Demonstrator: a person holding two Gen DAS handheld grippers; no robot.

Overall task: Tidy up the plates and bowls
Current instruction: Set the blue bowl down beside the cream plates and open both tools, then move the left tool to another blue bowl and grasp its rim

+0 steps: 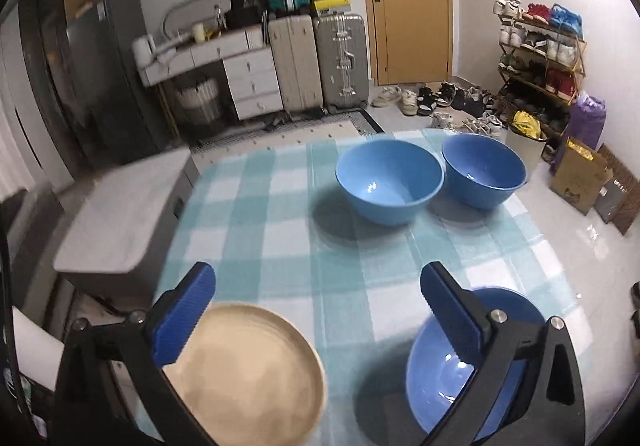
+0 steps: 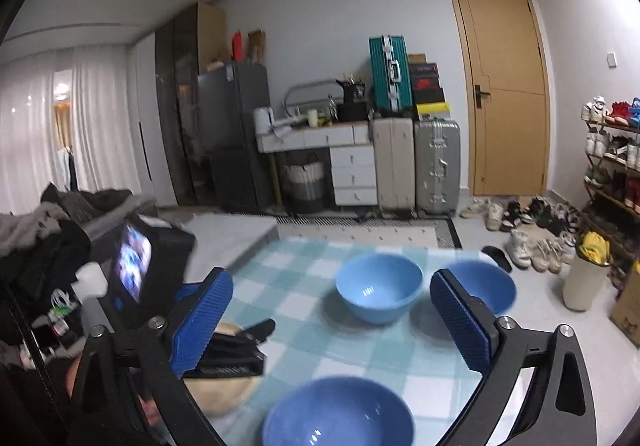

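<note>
Left wrist view is showing the checked bench (image 1: pixel 256 214) carrying a tan plate (image 1: pixel 248 378) at seven o'clock and three blue bowls, nearest (image 1: pixel 440 382) at five; all are looking rigid, smooth, breakable, best pinched at the rim. Both grippers, left (image 1: pixel 316 310) and right (image 2: pixel 332 318), are gaping wide, holding nothing.

No legible text anywhere

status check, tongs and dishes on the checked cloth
Left tongs open, empty. Right tongs open, empty. Three blue bowls and beige plate sit separate, unstacked. Nothing in the way.
</note>
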